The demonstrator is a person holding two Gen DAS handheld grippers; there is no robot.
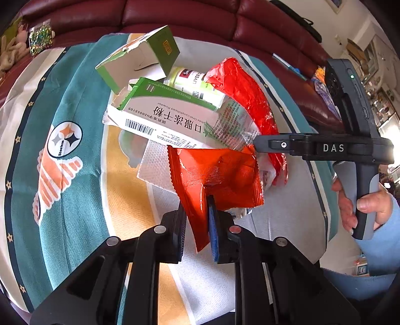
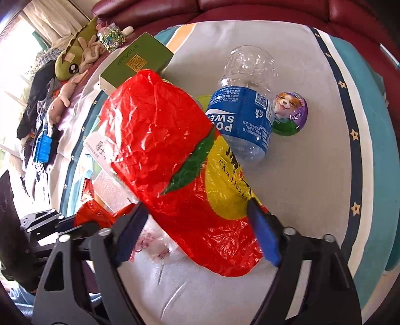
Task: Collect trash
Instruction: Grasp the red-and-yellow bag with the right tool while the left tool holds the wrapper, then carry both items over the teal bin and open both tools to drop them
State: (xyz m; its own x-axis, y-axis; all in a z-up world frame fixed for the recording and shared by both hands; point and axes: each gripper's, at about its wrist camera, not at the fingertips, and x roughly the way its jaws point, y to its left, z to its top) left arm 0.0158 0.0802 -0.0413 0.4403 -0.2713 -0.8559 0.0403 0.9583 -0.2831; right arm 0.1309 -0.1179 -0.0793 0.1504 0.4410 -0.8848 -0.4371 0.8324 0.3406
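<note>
A: What do the left tongs (image 1: 197,220) hold?

B: They are clamped on the orange foil wrapper (image 1: 217,180). Its lower corner sits between the two pads, and the rest stands up above them, at about 12 o'clock from the tongs.

A: And the right tongs (image 2: 197,227)?

B: Their pads are wide apart, one on each side of the big red plastic bag (image 2: 170,155). I cannot tell if the pads touch it. In the left wrist view the right tongs come in from 3 o'clock, held by the person's right hand (image 1: 367,207).

A: Where is the other trash?

B: In a pile on the cloth with teal stripes (image 1: 75,100). In the left view a white and green medicine box (image 1: 165,117) lies at 12 o'clock from the wrapper, touching its top edge. An open green carton (image 1: 140,57) is behind it, at 11 o'clock, and a small white bottle with a green label (image 1: 195,85) lies between the box and the red bag. A white paper napkin (image 1: 155,165) lies under the wrapper at 9 o'clock.

A: And in the right view?

B: A clear bottle with a blue label (image 2: 245,112) lies on its side at 1 o'clock from the bag, just beside it. A purple egg with a dog picture (image 2: 291,112) touches the bottle at 3 o'clock. Plush toys (image 2: 75,57) lie far at 10 o'clock on the dark red sofa (image 2: 250,10).
</note>
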